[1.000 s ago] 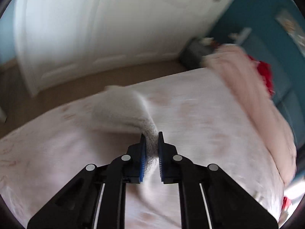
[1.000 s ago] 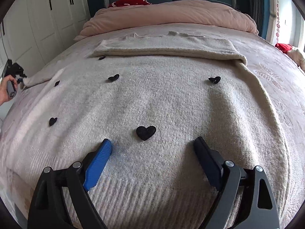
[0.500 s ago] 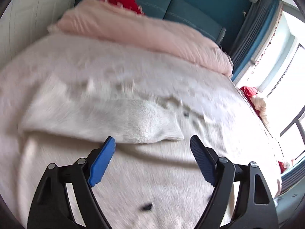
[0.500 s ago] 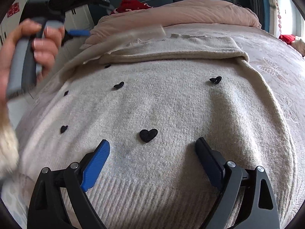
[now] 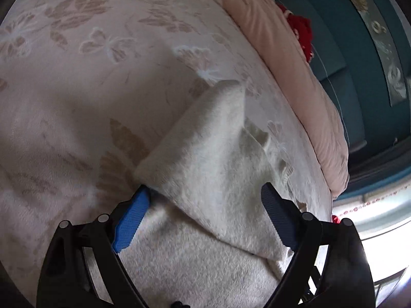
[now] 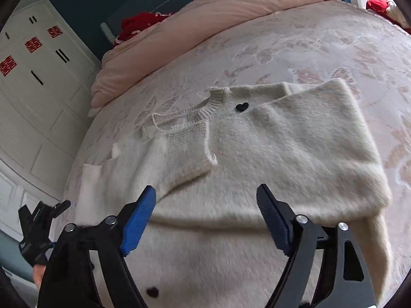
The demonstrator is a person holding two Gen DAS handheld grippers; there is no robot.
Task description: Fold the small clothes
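Observation:
A cream knitted sweater (image 6: 282, 148) with small black hearts (image 6: 241, 106) lies on the bed, both sleeves folded in across its chest. My right gripper (image 6: 205, 215) is open and empty, hovering over the lower body of the sweater. My left gripper (image 5: 204, 218) is open and empty just above the folded left sleeve (image 5: 218, 148); its blue pad (image 5: 131, 220) sits at the sleeve's edge. The left gripper also shows in the right wrist view (image 6: 38, 228) at the bed's left side.
The bed has a pale pink floral cover (image 5: 90, 64). A rolled pink duvet (image 6: 205, 15) and a red item (image 6: 138, 24) lie at the head, against a teal headboard (image 5: 334, 51). White wardrobes (image 6: 33, 82) stand at the left.
My left gripper carried the left sleeve across the sweater, opened and let it go. My right gripper rose and drew back, staying open.

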